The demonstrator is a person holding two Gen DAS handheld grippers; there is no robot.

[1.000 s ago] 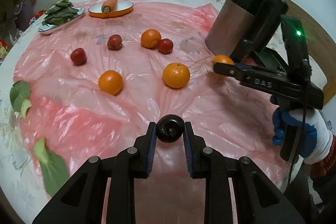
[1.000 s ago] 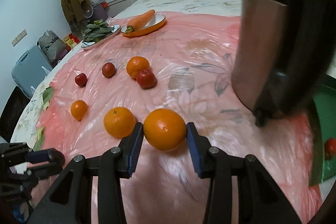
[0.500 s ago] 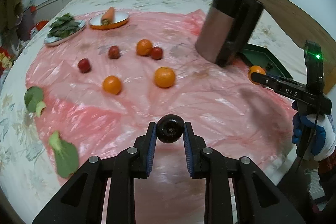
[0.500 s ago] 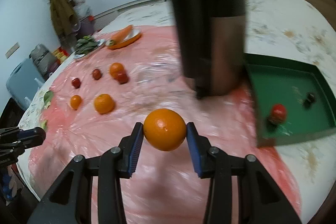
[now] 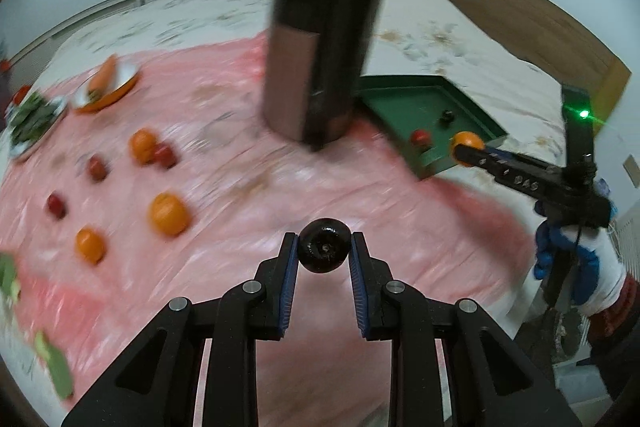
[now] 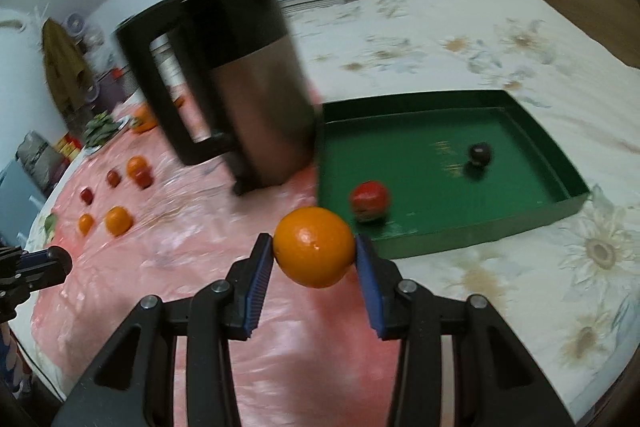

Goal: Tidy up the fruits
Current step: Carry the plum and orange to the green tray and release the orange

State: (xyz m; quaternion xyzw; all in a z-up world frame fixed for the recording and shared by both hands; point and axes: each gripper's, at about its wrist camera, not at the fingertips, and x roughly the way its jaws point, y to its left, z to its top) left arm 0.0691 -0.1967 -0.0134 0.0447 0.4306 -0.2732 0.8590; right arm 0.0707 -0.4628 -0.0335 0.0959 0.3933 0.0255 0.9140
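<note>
My left gripper (image 5: 323, 253) is shut on a dark round fruit (image 5: 324, 251), held above the pink sheet. My right gripper (image 6: 315, 254) is shut on an orange (image 6: 314, 247), held just in front of the near edge of the green tray (image 6: 460, 235); it also shows in the left wrist view (image 5: 466, 143). The tray holds a red fruit (image 6: 370, 199) and a dark fruit (image 6: 479, 154). Several oranges (image 5: 168, 214) and small red fruits (image 5: 56, 206) lie on the pink sheet at the left.
A tall black and steel jug (image 6: 236, 83) stands just left of the tray. An orange plate with a carrot (image 5: 105, 83) and a dish of greens (image 5: 32, 115) sit at the far left. Green leaves (image 5: 56, 367) lie near the sheet's edge.
Both grippers have swung right toward the green tray with their fruit. The tray is now close in front of the right gripper.
</note>
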